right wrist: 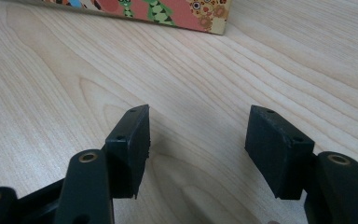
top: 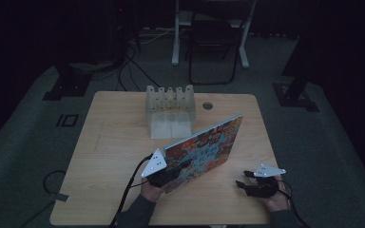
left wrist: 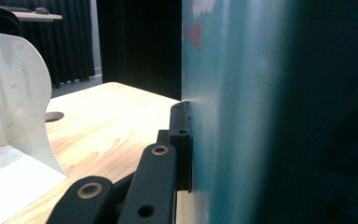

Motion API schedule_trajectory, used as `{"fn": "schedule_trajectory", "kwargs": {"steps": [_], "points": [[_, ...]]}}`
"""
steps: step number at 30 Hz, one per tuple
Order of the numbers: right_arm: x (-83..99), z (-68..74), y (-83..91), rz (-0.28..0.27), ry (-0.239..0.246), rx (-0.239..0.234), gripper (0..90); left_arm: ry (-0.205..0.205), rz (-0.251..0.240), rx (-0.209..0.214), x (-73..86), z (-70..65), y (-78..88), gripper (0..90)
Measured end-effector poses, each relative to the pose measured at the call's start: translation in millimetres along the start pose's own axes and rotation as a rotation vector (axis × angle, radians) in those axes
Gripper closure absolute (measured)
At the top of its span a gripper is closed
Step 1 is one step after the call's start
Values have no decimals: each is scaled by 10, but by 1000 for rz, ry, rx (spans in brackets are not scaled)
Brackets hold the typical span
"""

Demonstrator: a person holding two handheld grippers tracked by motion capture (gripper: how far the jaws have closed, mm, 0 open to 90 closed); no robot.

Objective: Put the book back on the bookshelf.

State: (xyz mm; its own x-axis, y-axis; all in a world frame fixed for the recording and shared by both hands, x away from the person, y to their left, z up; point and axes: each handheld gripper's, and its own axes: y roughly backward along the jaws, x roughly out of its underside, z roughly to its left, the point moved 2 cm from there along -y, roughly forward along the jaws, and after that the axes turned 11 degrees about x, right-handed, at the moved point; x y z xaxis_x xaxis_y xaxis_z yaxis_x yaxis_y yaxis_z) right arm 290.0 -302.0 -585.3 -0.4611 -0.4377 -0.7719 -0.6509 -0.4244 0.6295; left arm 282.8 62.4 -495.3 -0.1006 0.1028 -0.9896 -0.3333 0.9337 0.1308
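A large flat picture book (top: 206, 145) with a busy colourful cover stands tilted on its lower edge in the middle of the wooden table (top: 114, 142). My left gripper (top: 171, 173) is shut on the book's near left corner. In the left gripper view one black jaw presses flat on the teal cover (left wrist: 233, 116), and the other jaw is hidden behind it. My right gripper (top: 242, 179) rests low over the table to the right of the book, open, with bare wood between its pads (right wrist: 198, 140). The book's lower corner (right wrist: 168, 11) lies ahead of it.
A translucent white slotted rack (top: 169, 107) stands at the table's far middle and appears close by in the left gripper view (left wrist: 14, 107). A round cable hole (top: 207, 105) sits to its right. A folding chair (top: 214, 42) and cables lie on the dark floor beyond.
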Motion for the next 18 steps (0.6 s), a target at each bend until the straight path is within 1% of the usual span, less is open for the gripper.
{"fn": "schedule_trajectory", "kwargs": {"steps": [2, 5, 8, 18], "points": [[0, 0, 0, 0, -1, -1, 393, 3, -7, -12, 0, -4, 0, 813], [1, 0, 1, 0, -1, -3, 391, 11, -10, -17, -2, 11, 10, 813], [2, -1, 2, -1, -2, -5, 390, 4, -9, -25, -7, 7, 26, 813], [2, 0, 3, -1, -1, -7, 390, 8, -19, -33, -31, 17, 71, 813]]}}
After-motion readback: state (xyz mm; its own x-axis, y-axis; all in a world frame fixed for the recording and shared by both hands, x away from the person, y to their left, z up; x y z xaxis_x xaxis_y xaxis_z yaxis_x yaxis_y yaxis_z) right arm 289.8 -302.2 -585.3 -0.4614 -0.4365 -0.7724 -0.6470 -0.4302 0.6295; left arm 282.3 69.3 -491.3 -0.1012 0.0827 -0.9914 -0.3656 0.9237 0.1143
